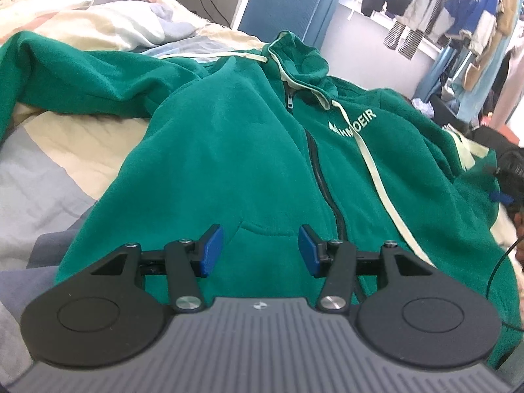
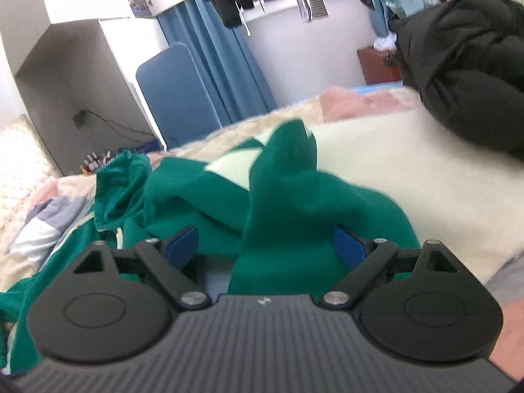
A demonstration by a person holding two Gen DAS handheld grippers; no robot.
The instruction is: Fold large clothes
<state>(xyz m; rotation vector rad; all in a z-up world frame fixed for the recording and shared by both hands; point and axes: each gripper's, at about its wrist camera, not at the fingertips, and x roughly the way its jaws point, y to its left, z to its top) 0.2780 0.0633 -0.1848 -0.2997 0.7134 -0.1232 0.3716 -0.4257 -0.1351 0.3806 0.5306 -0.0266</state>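
My right gripper is the arm that matters here: a bunched part of the green hoodie, which I take to be a sleeve, runs straight forward between its blue pads, rising to a peak ahead. The jaws stand fairly wide on either side of the cloth, so I judge it lies between them rather than pinched; the blur keeps me from being sure. My left gripper hovers over the hem near the pocket opening, jaws wide and empty. From there the hoodie stretches away from me, front up, its zip running lengthwise up to the hood, the other sleeve thrown out to the far left. So the fold should carry the right sleeve across that zip line, I reckon. It all lies on a patchwork quilt over a bed, soft and rumpled. A black padded jacket sits beyond on the right; clothes hang at the window.
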